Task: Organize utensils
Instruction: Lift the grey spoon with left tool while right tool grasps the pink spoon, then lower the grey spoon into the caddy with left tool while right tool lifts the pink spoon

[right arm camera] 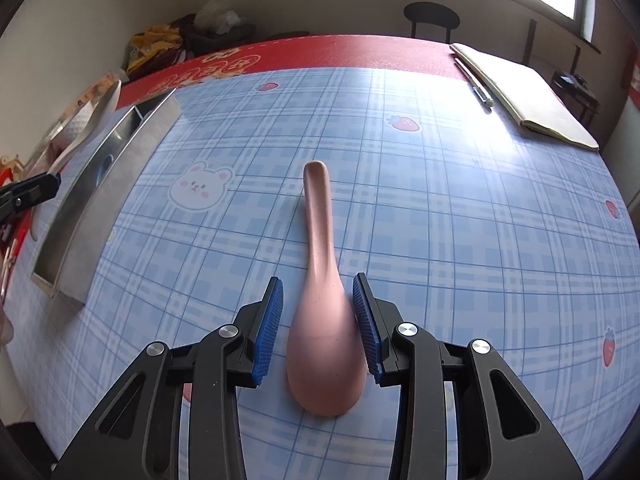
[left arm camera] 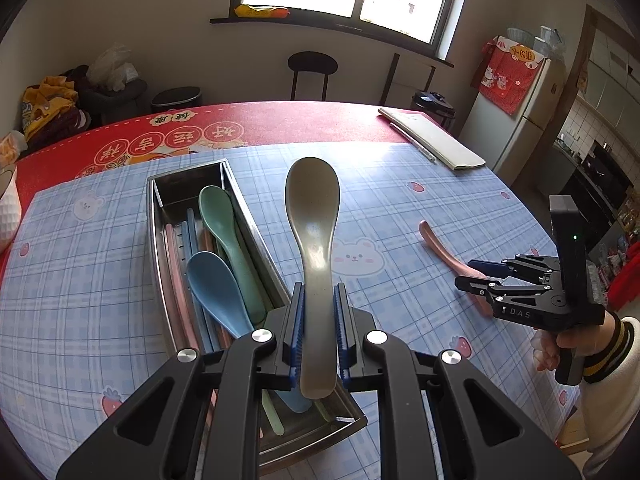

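Note:
My left gripper is shut on the handle of a grey-olive spoon, holding it in the air just right of a steel utensil tray. The tray holds a green spoon, a blue spoon and several chopsticks. A pink spoon lies bowl-down on the blue checked cloth. My right gripper is open, its blue pads on either side of the pink spoon's bowl, the right pad close against it. The right gripper also shows in the left wrist view, with the pink spoon.
The steel tray stands at the left in the right wrist view. A notebook with a pen lies at the table's far right. A white bowl sits at the left edge. A stool stands beyond the table.

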